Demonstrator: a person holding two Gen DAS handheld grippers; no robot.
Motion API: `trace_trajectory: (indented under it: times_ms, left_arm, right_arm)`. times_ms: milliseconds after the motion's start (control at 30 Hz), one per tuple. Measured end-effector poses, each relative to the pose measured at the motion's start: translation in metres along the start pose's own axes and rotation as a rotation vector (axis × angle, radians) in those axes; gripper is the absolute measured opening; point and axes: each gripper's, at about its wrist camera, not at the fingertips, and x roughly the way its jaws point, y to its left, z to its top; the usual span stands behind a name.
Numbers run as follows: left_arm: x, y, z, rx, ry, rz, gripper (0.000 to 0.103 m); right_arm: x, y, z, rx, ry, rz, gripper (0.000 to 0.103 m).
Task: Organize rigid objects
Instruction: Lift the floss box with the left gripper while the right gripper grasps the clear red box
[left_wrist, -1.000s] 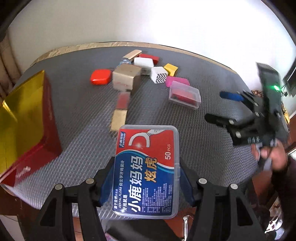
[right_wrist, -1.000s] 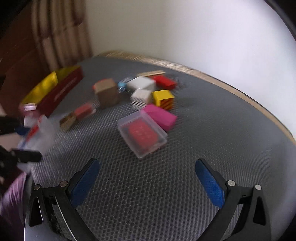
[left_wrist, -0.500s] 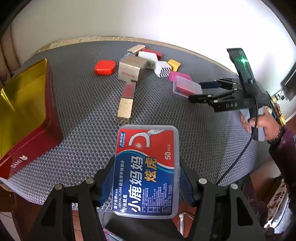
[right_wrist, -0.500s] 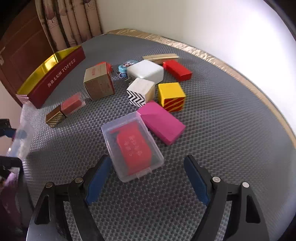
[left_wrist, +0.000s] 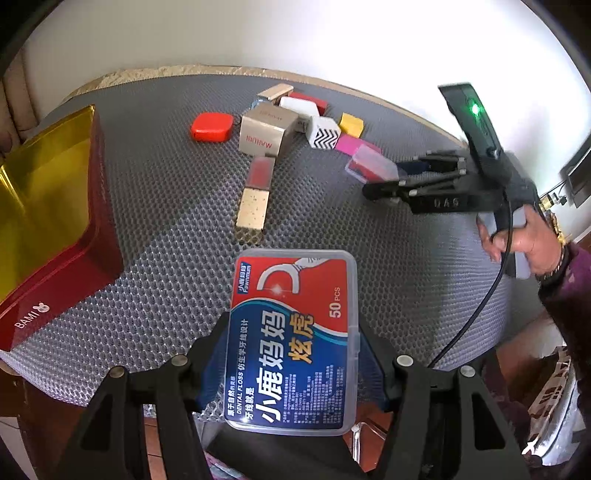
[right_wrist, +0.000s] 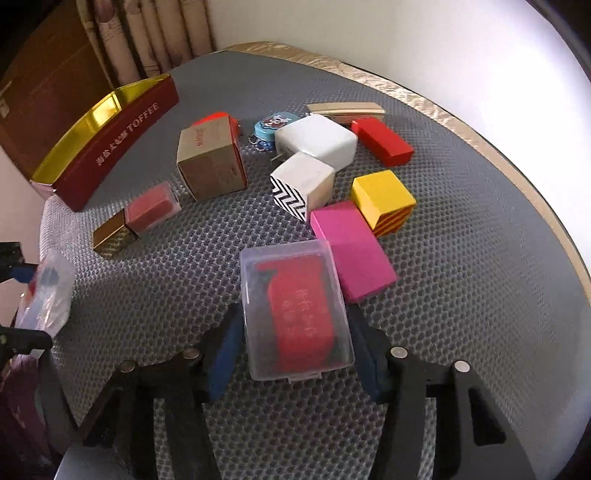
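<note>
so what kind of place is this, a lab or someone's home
Most likely a home room, not a lab: a round table with a grey mesh mat and gold trim, patterned curtains behind it, and household bits like a toffee tin.

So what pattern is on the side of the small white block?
Black-and-white zigzag on the white block; right wrist view shows it best.

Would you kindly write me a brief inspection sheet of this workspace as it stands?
Surface: round table under grey honeycomb mat.
Job's things: dental floss box in left gripper; clear case between right gripper pads, jaws closing; red tin open.
Clutter: cardboard box, pink block, yellow block, zigzag cube.
Cables: black cable from right gripper.
Surroundings: white wall, curtain.
</note>
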Motion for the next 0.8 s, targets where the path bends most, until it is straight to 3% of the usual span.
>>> trace_trajectory:
  times_ms: [233,400,600,800]
  left_arm:
    - [-0.038,0.003,0.007,-0.028,-0.059,-0.022,0.063]
    - [-0.084,0.027,0.019,-0.074,-0.117,0.007,0.063]
    - [-0.105,0.091,0.048,-0.137,-0.151,0.196,0.063]
    - [-0.077,0.173,0.088,-0.135,-0.128,0.369,0.063]
  right_arm:
    - [-0.024,0.008,-0.028,0.147,-0.085,0.08,0.051]
    - [-0.044,0.018,-0.049,0.262,-0.159,0.168,0.051]
    - [-0.053,0.027,-0.056,0.335,-0.205,0.24,0.051]
    - [-0.057,0.036,-0.055,0.365,-0.219,0.272,0.051]
